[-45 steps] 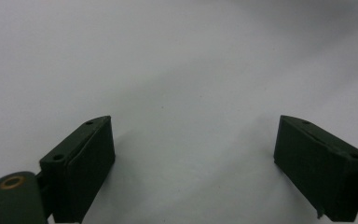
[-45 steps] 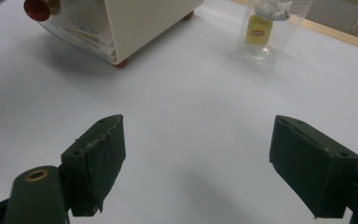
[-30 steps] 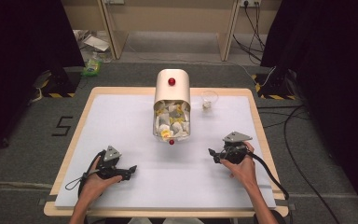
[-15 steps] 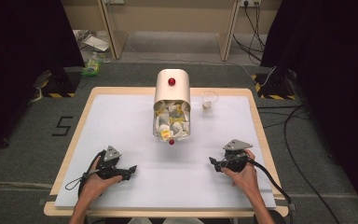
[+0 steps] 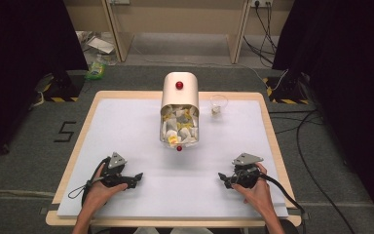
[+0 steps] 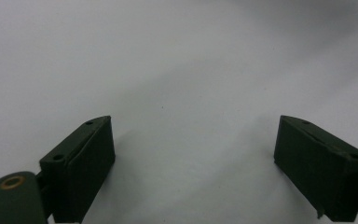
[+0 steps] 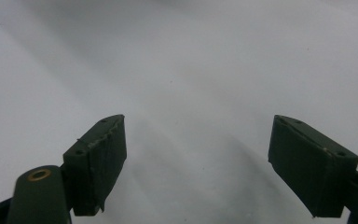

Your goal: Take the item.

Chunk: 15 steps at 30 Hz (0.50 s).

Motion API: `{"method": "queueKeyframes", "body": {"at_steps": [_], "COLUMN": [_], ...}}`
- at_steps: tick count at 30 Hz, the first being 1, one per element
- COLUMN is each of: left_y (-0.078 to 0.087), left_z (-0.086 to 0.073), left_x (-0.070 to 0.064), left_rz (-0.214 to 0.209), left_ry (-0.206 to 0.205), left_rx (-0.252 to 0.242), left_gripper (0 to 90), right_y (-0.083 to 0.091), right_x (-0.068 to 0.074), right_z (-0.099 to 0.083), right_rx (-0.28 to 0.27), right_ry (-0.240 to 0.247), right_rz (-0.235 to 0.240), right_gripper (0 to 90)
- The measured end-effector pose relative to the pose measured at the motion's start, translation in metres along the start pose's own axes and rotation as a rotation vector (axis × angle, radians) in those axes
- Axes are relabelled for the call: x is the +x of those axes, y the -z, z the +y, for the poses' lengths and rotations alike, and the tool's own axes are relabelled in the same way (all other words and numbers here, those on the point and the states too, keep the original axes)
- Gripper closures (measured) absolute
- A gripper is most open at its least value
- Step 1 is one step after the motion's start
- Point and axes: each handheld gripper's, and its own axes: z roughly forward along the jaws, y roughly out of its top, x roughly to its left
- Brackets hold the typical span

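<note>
Both grippers rest low on the bench [image 5: 126,126], left gripper [image 5: 135,177] and right gripper [image 5: 222,178], fingers spread wide, holding nothing. The tipped bin [image 5: 179,95] of crumpled paper lies well ahead between them, a glass [image 5: 218,104] beside it.

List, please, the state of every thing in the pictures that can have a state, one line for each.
Left gripper: open, jaws wide apart, empty, low over the table.
Right gripper: open, jaws wide apart, empty.
Beige container: lying on its side, mouth toward the person.
Sachets: packed in the container's mouth.
Small glass cup: upright, something small inside.
Table: covered by a white sheet.
</note>
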Motion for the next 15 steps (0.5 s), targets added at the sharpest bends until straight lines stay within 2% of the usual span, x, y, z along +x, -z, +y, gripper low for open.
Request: {"method": "queueKeyframes", "body": {"at_steps": [8,14,15], "left_y": [0.0,0.0,0.0], "left_z": [0.0,0.0,0.0], "left_x": [0.0,0.0,0.0], "left_rz": [0.0,0.0,0.0], "left_ry": [0.0,-0.002,-0.002], "left_rx": [0.0,0.001,0.001], "left_gripper": [11.5,11.4,11.4], "right_y": [0.003,0.007,0.008], "right_x": [0.011,0.014,0.016], "right_z": [-0.007,-0.011,-0.014], "right_rx": [0.043,0.045,0.032], "right_ry": [0.051,0.05,0.036], "right_rz": [0.019,0.025,0.029], "right_gripper": [20.9,21.1,21.4]}}
